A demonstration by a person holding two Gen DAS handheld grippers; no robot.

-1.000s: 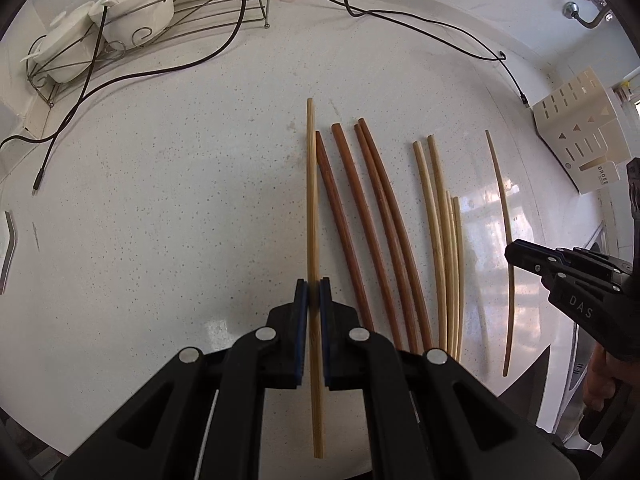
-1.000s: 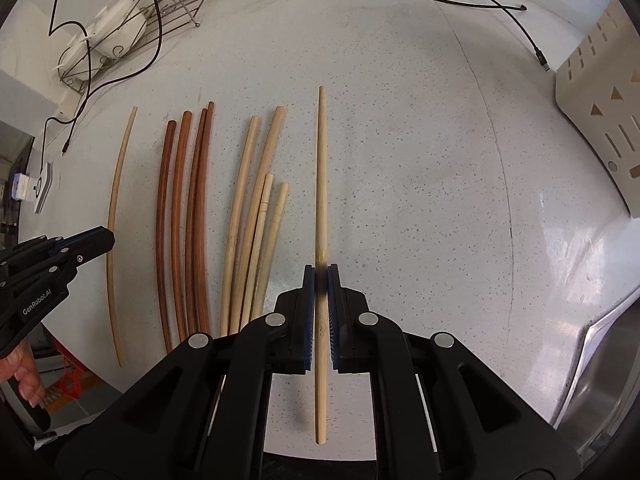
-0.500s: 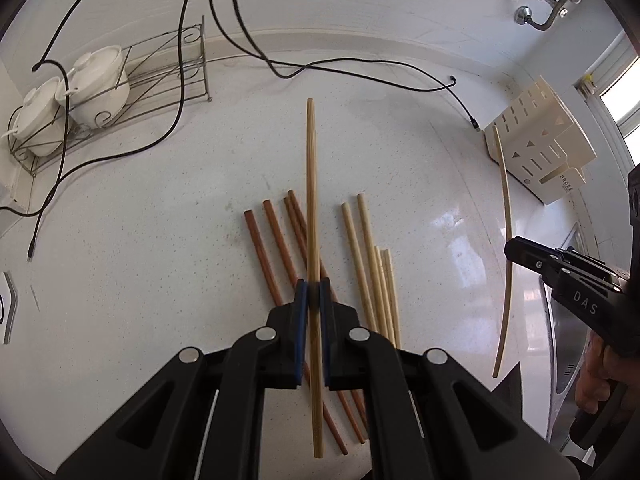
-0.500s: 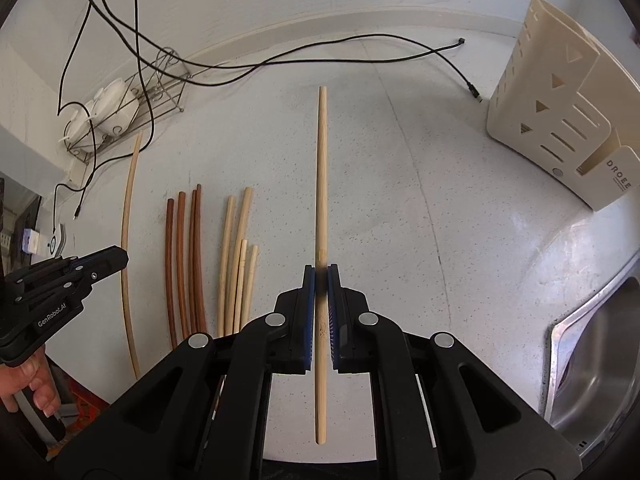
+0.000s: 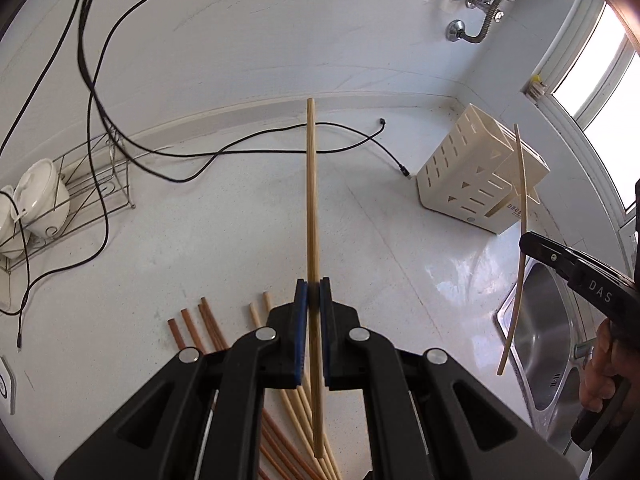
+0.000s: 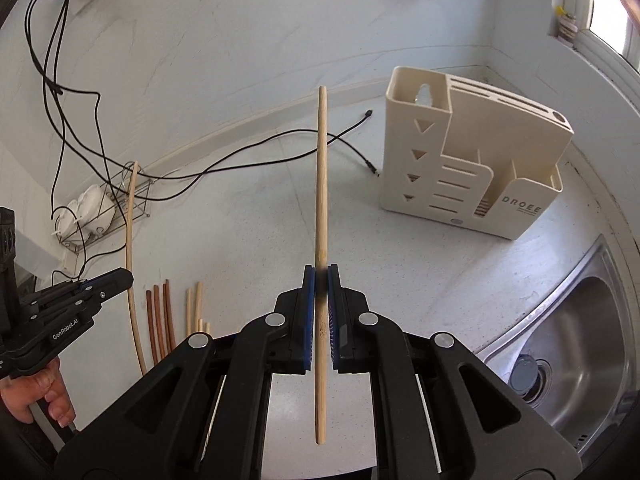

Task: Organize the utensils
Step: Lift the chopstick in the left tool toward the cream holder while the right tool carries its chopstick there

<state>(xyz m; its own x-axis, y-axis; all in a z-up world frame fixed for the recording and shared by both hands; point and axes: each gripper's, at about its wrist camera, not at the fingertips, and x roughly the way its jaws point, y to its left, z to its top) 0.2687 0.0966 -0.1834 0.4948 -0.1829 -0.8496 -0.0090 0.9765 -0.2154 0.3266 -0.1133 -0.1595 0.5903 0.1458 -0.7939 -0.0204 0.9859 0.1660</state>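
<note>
Holding one pale chopstick (image 5: 311,200) pinched in my left gripper (image 5: 314,300) and another chopstick (image 6: 322,184) in my right gripper (image 6: 320,292), both above the counter (image 6: 248,232), I should tilt their tips down carefully over the cream holder (image 6: 472,168), one after the other.

Bright daylight comes from the window (image 5: 596,76) at the upper right, which is blown out. Glare lies on the desk (image 5: 448,272) near the sink (image 6: 576,364). Shadows are soft. Fisheye bending curves the edges; dark corners perhaps hide detail.
</note>
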